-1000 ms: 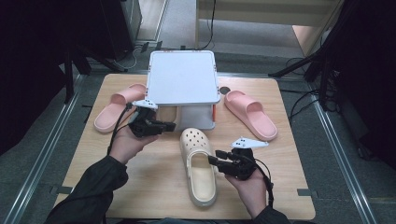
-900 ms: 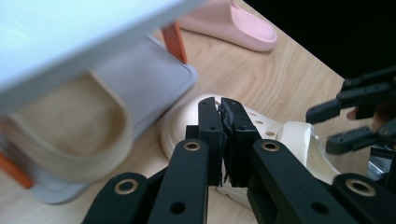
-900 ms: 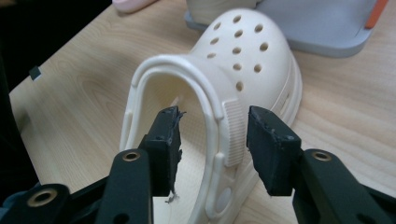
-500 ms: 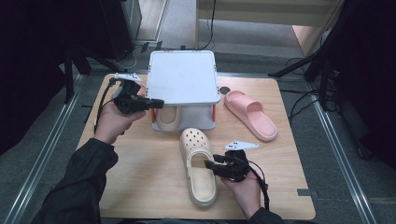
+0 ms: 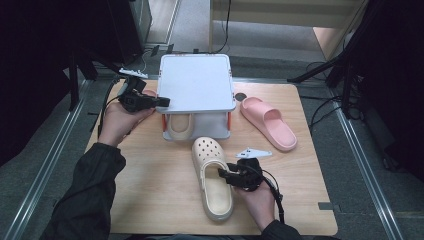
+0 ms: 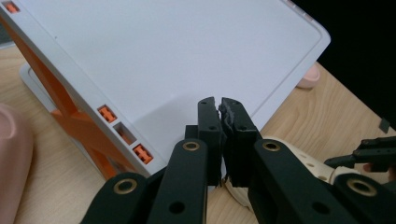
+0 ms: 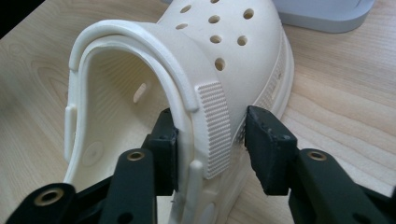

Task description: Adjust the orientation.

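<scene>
A cream clog (image 5: 212, 175) lies on the wooden table, toe toward a white two-level rack (image 5: 196, 82). My right gripper (image 5: 226, 176) is open, its jaws astride the clog's right side wall (image 7: 212, 126); the inner jaw touches the wall and the outer pad (image 7: 264, 140) stands just off it. My left gripper (image 5: 161, 102) is shut on nothing, level with the left edge of the rack top (image 6: 163, 56); its tips (image 6: 219, 105) are pressed together. A second cream clog (image 5: 179, 125) sits under the rack.
A pink slipper (image 5: 267, 122) lies right of the rack. Another pink one (image 6: 9, 154) lies left of it, under my left hand. Orange supports (image 6: 79, 123) hold the rack top. The table edge (image 5: 330, 220) is close behind the right hand.
My left gripper rose from the rack's front and moved back-left to the rack top's left edge, staying shut. The right gripper slid left until its jaws stood over the clog's side wall.
</scene>
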`<state>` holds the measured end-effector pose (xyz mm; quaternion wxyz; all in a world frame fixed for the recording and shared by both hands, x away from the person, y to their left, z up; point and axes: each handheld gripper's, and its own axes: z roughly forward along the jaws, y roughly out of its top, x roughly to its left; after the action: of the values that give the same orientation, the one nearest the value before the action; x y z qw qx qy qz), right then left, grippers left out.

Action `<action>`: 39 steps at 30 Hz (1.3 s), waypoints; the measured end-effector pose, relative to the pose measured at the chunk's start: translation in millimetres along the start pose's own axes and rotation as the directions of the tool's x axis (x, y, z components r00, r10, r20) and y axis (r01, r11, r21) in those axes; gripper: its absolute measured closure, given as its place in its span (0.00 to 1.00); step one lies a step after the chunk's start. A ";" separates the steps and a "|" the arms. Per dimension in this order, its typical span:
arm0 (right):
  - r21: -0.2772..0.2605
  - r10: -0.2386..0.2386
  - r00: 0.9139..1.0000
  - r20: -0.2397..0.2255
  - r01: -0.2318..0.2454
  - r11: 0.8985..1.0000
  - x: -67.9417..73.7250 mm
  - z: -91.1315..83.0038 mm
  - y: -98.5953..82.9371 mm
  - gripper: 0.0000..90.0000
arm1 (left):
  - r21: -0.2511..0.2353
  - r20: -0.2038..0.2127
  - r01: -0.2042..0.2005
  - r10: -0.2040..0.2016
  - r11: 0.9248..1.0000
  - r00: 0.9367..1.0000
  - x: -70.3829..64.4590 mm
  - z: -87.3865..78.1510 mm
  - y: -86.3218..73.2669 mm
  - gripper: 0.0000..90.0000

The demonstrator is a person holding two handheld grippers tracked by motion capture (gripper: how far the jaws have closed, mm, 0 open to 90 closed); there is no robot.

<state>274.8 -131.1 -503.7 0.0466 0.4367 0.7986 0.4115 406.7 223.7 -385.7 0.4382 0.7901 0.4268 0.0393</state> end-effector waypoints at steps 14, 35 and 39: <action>-0.031 -0.015 0.997 0.070 0.018 0.999 -5.1 -2.8 10.2 0.82 | -0.016 -0.018 -0.026 0.026 1.000 1.000 -1.5 0.6 -1.4 0.96; -0.070 0.002 0.991 0.136 0.008 0.998 -29.2 -12.7 70.4 0.85 | -0.017 -0.014 -0.023 0.022 1.000 1.000 -1.4 0.4 -1.8 0.96; -0.068 0.010 0.987 0.163 0.001 0.998 -35.5 -2.9 82.5 0.84 | -0.019 -0.011 -0.024 0.023 1.000 1.000 -1.0 0.4 -1.9 0.96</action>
<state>349.8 -135.9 -454.4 0.1256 0.4690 0.7767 0.4012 405.1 223.3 -387.0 0.4430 0.7906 0.4194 0.0527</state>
